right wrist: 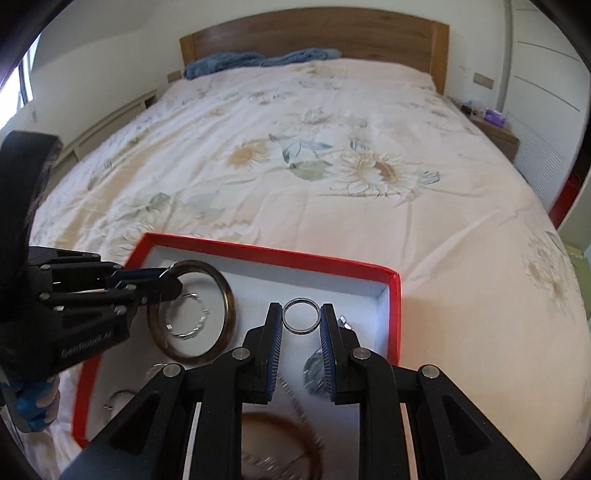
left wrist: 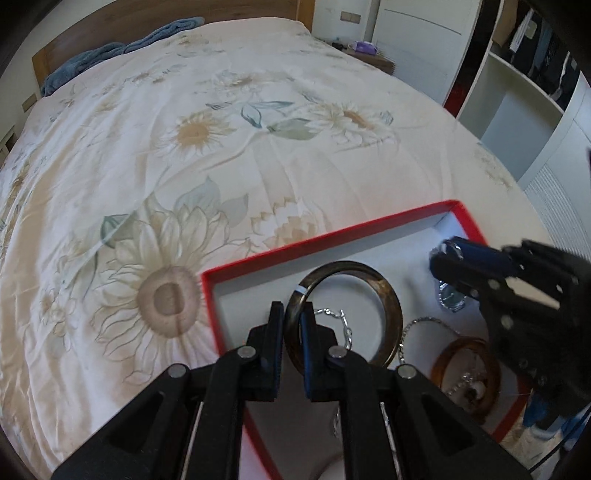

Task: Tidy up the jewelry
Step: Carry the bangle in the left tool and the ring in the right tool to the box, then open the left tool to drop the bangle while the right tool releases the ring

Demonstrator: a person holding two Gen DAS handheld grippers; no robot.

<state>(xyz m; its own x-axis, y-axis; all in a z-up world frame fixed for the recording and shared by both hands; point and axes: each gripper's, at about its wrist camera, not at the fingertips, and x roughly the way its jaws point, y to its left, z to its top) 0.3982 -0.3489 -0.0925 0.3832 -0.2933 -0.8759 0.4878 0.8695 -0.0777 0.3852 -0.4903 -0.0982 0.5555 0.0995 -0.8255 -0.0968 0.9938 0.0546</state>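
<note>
The left gripper (left wrist: 293,321) is pinching the rim of a large dark brown bangle (left wrist: 388,295), while the right gripper (right wrist: 301,319) is clamping a thin silver ring (right wrist: 300,320) between its narrowed jaws. Both are hanging over the shallow red-edged, white-lined cardboard box (right wrist: 258,253) lying on the floral bedspread (right wrist: 332,177). The box is holding a silver chain bracelet (right wrist: 186,317), a watch (left wrist: 451,297) and an amber bangle (left wrist: 466,373).

Left wrist cam: sits behind the left gripper (left wrist: 291,325), looks down-forward from close range over the red tray (left wrist: 325,236), facing diagonally across the bed (left wrist: 221,129) toward the wardrobe shelves (left wrist: 517,92). Right wrist cam: behind the right gripper (right wrist: 300,317), also close over the tray, facing straight up the bed to the headboard (right wrist: 314,33). Shared: tray, bedspread, blue towel (right wrist: 255,59), each other's gripper.
</note>
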